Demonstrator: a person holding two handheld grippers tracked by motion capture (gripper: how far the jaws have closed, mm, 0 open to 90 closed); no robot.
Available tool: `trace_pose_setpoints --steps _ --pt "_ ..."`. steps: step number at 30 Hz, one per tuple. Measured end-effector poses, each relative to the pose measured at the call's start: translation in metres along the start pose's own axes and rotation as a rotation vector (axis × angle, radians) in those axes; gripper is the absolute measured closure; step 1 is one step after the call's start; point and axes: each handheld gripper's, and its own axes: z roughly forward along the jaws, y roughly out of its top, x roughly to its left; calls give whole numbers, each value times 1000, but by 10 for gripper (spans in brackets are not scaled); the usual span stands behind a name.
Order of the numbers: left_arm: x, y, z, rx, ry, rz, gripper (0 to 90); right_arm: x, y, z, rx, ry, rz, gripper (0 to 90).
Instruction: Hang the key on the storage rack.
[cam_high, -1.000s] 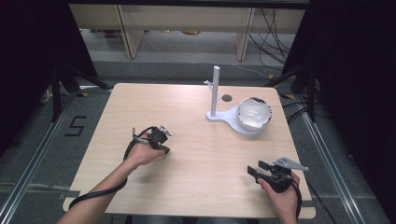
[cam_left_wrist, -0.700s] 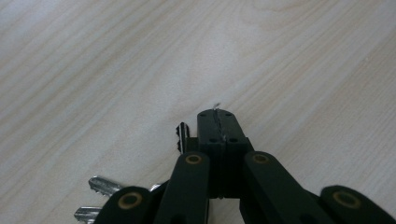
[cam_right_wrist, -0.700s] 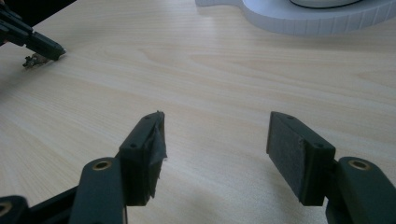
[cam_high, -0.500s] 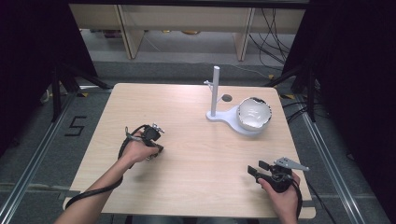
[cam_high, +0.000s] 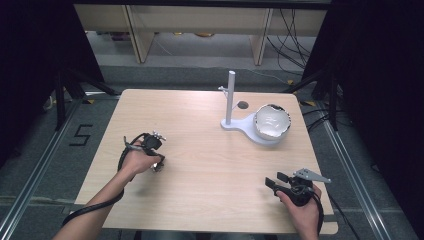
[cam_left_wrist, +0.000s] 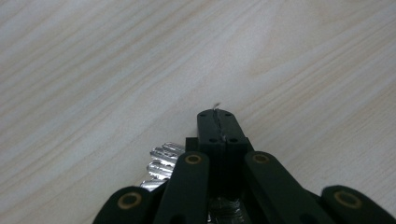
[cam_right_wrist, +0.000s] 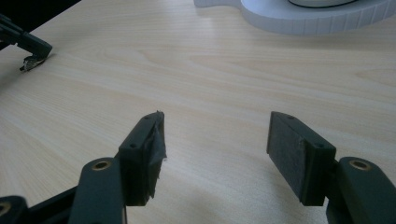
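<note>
At five o'clock the right gripper (cam_high: 274, 183) rests with jaws spread and empty, at nine the left gripper (cam_high: 159, 165) is clenched, and at one, a glossy white bowl (cam_high: 272, 121), possibly mouth tilted, sits on a white stand (cam_high: 241, 124).

Pale wooden table (cam_high: 200, 120) — white stand (cam_high: 240, 124) resting directly on it.

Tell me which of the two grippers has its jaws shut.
The left gripper: in its own view the two black jaws meet tip to tip over the bare wood. The right gripper differs, its jaws standing wide apart with nothing between them.
</note>
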Motion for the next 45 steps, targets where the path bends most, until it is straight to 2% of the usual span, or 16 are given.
trace_pose_setpoints --steps 5,6,7,10,16,19,20,21,23,24,27,30,31,33,38,45 --pt "4 -3 -3 14 0 -5 893 -1 0 -1 6 -16 -11 380" --pt "4 -4 -4 8 12 -9 893 2 0 -1 22 -11 33 380" --pt "6 -5 -6 21 22 -13 893 -1 0 -1 7 -18 -9 378" --pt "8 -7 -8 39 20 -22 892 -1 0 -1 10 -24 -9 377" --pt "8 -12 -13 69 30 -9 886 0 0 1 -8 8 31 376" --pt "10 -16 -15 73 35 -6 879 -1 1 -2 12 -33 -5 376" --pt "10 -17 -16 69 33 -13 876 -1 0 -1 7 -22 -3 375" --pt "11 -18 -17 67 33 -11 872 2 0 -1 17 -15 42 374" --pt "12 -20 -18 76 32 -1 865 1 0 -1 7 -15 25 374" --pt "14 -22 -21 81 34 1 865 3 -1 0 -4 0 60 374" --pt "15 -26 -27 56 42 3 847 2 -1 -1 -5 4 65 374" --pt "15 -30 -33 43 30 -2 830 -2 -1 -1 -13 -12 11 372" --pt "16 -32 -36 31 31 3 806 2 -1 -1 -4 5 69 372" --pt "16 -33 -38 20 34 8 783 2 -1 -1 -3 6 69 372" --pt "11 -31 -50 -55 24 83 703 2 -1 0 -2 -7 60 371" --pt "-4 -26 -58 -45 -2 171 593 1 -1 0 0 -9 61 372"
